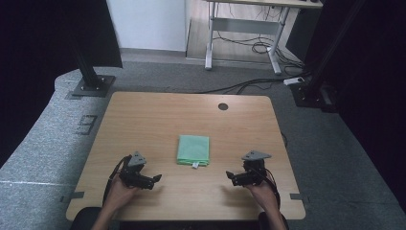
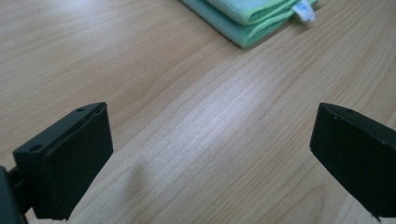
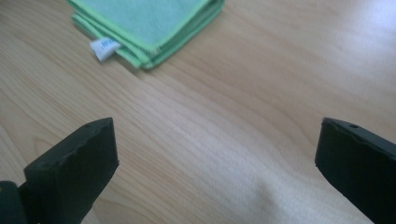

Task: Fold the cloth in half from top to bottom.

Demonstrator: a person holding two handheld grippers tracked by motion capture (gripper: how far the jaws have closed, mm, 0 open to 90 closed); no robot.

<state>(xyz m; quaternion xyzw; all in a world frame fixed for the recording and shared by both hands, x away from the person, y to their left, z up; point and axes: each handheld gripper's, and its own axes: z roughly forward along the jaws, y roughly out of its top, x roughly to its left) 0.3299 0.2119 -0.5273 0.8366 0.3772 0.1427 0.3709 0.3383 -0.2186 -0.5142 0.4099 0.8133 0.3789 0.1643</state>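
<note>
Folded green microfibre cloth (image 1: 193, 149) on wood-grain table (image 1: 143, 115); each hand-held gripper (image 1: 154, 179) (image 1: 231, 176) wide open, empty.

cloth (image 1: 193, 149): green; tag (image 1: 195, 166): white | table (image 1: 158, 115): light woodgrain

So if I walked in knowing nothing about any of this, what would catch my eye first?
Probably the folded green cloth, lying alone in the middle of the wooden table with a small white tag poking out of its near edge. Next, the two black hand-held tools flanking it: the left gripper and the right gripper, both with jaws wide open, resting near the table's front edge and pointing inward.
</note>
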